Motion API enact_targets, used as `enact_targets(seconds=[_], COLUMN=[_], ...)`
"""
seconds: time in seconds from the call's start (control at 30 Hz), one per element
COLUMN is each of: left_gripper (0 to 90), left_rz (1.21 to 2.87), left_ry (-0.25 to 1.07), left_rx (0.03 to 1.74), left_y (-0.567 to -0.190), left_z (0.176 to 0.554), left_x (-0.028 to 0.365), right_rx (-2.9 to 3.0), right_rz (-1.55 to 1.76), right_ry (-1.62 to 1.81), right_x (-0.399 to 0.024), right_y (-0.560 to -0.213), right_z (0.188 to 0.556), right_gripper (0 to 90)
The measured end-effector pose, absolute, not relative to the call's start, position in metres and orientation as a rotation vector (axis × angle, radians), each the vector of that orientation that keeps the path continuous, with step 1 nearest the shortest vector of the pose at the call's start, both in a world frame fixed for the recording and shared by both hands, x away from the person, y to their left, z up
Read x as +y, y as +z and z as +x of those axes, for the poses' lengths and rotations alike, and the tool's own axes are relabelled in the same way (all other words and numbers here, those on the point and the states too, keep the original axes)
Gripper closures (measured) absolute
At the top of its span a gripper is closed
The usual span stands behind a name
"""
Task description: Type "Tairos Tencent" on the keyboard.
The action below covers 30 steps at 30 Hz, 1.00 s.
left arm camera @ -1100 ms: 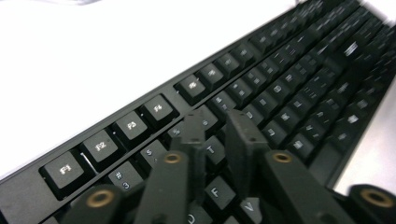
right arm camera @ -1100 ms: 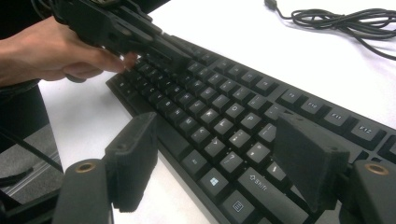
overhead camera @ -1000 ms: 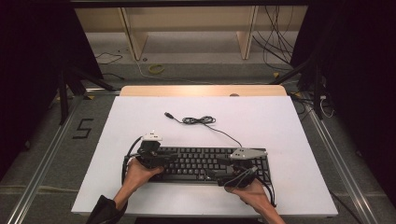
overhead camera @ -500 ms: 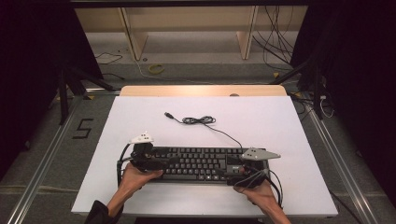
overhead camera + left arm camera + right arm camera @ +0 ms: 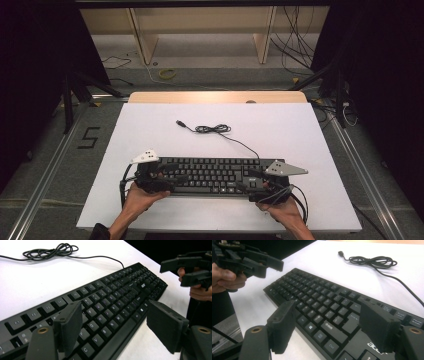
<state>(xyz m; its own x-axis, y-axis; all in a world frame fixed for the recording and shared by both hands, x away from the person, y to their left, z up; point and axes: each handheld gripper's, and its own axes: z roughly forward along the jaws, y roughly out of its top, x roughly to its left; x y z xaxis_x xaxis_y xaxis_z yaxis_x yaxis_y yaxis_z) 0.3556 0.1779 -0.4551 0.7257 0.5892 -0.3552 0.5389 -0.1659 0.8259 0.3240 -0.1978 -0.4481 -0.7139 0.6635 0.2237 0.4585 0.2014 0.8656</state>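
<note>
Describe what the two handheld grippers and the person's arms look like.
Both the left gripper and the right gripper are black, each with two flat rectangular jaw pads and brass-ringed holes near the base. A grey three-cornered plate with small dots tops each. Black cables loop from both. A dark sleeve shows on the left arm.

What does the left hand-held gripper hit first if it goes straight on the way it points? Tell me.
Most likely the keyboard: the left hand-held gripper is open and aimed low along the key rows from the keyboard's end. The right hand-held gripper is farther along, though depth there is hard to judge.
</note>
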Motion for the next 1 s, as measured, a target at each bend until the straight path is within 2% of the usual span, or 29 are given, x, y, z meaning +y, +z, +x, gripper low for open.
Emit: enact_targets(seconds=[1.0], left_gripper=[23.6], left_rz=[1.808], left_ry=[0.090], left_rx=[0.896], left_y=[-0.466], left_z=[0.325], left_x=[0.199], right_rx=[2.210], right_rz=[1.128], right_ry=[1.507], right_x=[-0.228], right_y=[-0.459], right_z=[0.301], right_gripper=[29.0])
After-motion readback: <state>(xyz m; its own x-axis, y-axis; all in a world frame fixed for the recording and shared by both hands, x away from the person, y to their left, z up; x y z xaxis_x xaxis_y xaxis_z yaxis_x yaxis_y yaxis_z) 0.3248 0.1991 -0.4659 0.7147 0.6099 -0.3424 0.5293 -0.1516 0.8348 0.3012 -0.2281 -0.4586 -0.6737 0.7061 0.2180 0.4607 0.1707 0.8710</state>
